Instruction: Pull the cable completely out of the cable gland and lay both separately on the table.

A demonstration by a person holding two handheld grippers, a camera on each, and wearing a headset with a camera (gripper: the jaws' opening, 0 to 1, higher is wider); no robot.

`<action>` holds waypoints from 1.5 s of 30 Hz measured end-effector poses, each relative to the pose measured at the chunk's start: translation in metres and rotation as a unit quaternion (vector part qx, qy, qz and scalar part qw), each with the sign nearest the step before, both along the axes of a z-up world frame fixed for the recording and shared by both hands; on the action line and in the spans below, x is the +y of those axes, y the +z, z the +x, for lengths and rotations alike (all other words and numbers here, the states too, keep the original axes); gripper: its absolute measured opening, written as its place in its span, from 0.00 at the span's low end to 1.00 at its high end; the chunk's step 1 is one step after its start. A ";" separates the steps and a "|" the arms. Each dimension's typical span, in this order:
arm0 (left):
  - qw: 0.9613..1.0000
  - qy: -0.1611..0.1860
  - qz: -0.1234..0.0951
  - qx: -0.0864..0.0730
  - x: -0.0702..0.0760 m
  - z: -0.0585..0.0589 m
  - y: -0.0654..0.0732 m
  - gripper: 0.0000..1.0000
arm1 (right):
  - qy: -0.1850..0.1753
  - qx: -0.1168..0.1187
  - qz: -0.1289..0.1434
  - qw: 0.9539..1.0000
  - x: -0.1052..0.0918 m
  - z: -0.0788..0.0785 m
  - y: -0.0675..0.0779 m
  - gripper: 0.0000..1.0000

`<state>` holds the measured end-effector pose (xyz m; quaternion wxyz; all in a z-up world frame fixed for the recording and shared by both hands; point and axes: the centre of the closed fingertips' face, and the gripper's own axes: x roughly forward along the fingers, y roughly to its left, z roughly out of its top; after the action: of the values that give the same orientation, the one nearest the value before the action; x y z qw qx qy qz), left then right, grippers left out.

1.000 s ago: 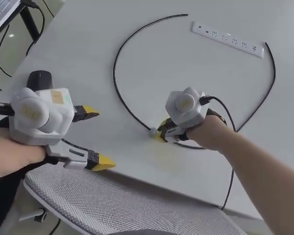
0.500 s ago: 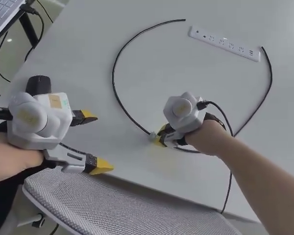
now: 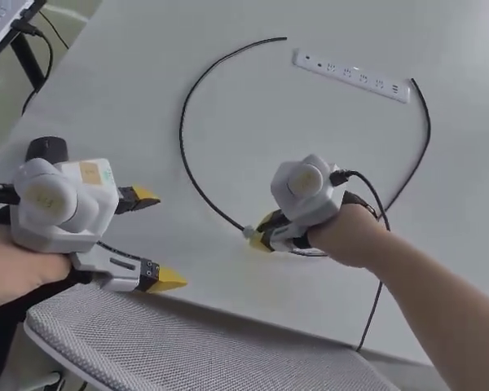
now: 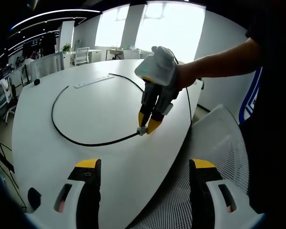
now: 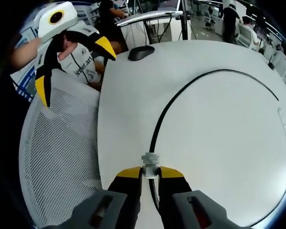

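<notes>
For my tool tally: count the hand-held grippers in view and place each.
2. The left hand-held gripper, open, hangs over the table edge and chair; the right hand-held gripper grips the cable gland on the table.

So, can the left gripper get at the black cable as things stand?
Probably yes. The left gripper is open at the edge of the table, with only bare tabletop between it and the cable. The right gripper sits on the cable gland, leaving the cable's long curve uncovered.
</notes>
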<state>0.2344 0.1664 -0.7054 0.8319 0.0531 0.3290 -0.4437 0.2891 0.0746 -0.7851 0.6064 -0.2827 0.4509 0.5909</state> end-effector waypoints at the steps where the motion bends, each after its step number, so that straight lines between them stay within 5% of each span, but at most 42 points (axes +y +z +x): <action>1: 1.000 -0.004 0.000 0.001 -0.002 0.001 0.000 0.76 | -0.002 0.001 0.001 1.000 -0.001 -0.001 0.003 0.07; 20: 0.997 -0.068 0.001 -0.043 -0.043 0.021 0.022 0.73 | 0.006 -0.030 0.020 0.999 -0.018 -0.015 0.060 0.07; 35: 0.991 -0.114 -0.014 -0.065 -0.087 0.025 0.037 0.69 | 0.030 -0.038 0.026 0.998 -0.030 -0.032 0.086 0.07; 40: 0.987 -0.143 -0.007 -0.067 -0.101 0.022 0.033 0.66 | 0.042 -0.045 0.027 0.998 -0.032 -0.036 0.093 0.07; 45: 0.985 -0.151 -0.041 -0.070 -0.111 0.024 0.034 0.60 | 0.051 -0.041 0.029 0.997 -0.031 -0.042 0.097 0.07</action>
<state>0.2583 0.0556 -0.6714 0.7775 0.0992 0.2400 -0.5727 0.2475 0.0438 -0.6885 0.6011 -0.3116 0.3933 0.6220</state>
